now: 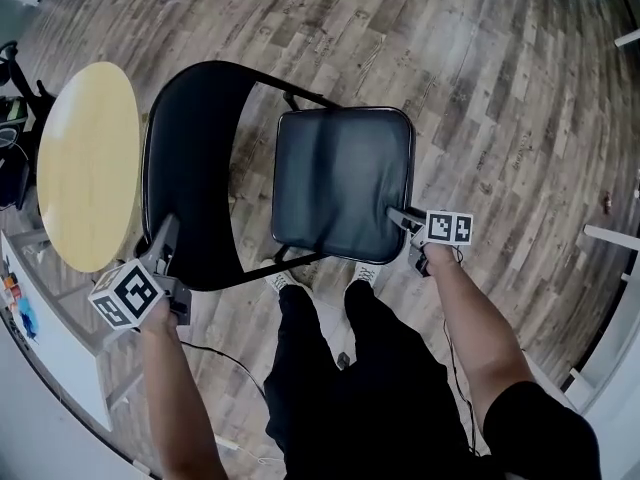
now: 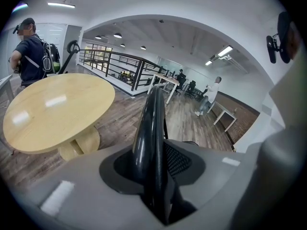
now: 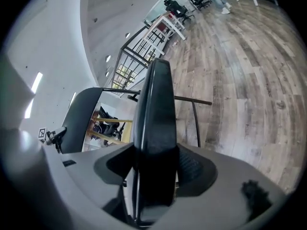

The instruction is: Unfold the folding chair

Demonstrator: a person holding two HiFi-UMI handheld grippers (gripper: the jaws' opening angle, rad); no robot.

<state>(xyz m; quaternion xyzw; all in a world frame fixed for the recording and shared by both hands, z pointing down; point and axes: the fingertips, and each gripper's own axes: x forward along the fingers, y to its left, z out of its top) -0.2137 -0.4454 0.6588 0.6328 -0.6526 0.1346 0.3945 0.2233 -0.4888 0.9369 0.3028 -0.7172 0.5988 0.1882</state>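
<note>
Left gripper (image 1: 165,238) pinches the backrest (image 1: 195,158), right gripper (image 1: 397,215) pinches the seat (image 1: 340,178) edge; advise steadying backrest and pressing seat fully flat.

Wood floor (image 1: 480,88), brown and grey. Round yellow table (image 1: 90,163) at the left. Black railing (image 2: 120,63) far behind it. White ceiling (image 2: 192,37) with long bright lights (image 2: 61,5). White desks (image 2: 163,80) far back.

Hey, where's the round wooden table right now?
In the head view the round table stands at the left, close beside the folding chair, just beyond the left gripper.
</note>
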